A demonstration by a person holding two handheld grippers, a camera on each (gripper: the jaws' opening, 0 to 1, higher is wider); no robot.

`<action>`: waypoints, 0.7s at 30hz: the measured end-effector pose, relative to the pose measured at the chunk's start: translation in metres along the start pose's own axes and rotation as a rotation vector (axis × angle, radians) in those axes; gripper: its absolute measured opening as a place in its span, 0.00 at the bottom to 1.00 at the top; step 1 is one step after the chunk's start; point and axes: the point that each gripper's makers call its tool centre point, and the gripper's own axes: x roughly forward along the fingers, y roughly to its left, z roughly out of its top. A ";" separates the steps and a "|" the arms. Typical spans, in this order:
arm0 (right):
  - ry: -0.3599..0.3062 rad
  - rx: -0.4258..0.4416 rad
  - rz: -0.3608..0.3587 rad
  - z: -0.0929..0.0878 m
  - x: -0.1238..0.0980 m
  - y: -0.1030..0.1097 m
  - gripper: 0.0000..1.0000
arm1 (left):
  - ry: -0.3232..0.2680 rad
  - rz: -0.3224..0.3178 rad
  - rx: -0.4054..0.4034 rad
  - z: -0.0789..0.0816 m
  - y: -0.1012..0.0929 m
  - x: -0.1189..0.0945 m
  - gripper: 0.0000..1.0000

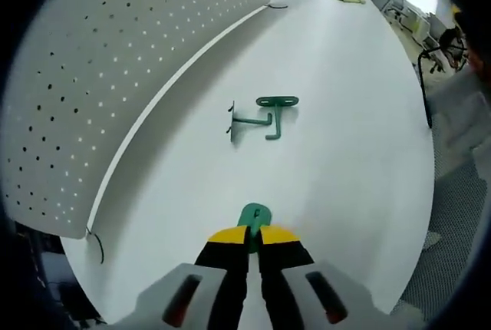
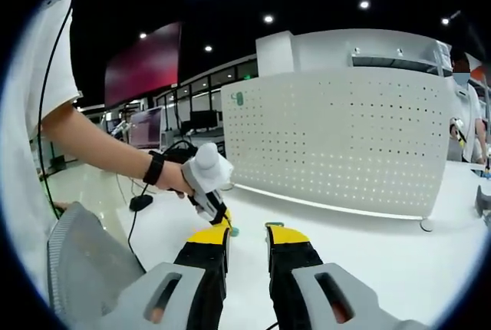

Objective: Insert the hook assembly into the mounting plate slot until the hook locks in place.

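Left gripper fingers closed together, right gripper fingers parted, person's hand holding left gripper

No readable text for you here

You will find no word, number or brand to read in either view. The one mark that comes close is a small green sign at the upper left corner of the white perforated panel in your right gripper view, and it is too small to make out. The dark red wall screen behind your arm carries no legible writing, and the monitors further back are too blurred to read.
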 end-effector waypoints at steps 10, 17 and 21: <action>-0.001 -0.007 0.014 0.002 0.001 0.004 0.19 | -0.155 0.025 -0.141 0.022 0.007 -0.019 0.03; -0.001 -0.028 0.043 0.007 0.005 0.009 0.19 | -0.236 0.047 -0.227 0.031 0.016 -0.033 0.03; 0.003 -0.037 0.062 0.007 0.006 0.012 0.19 | -0.287 0.068 -0.268 0.037 0.018 -0.039 0.03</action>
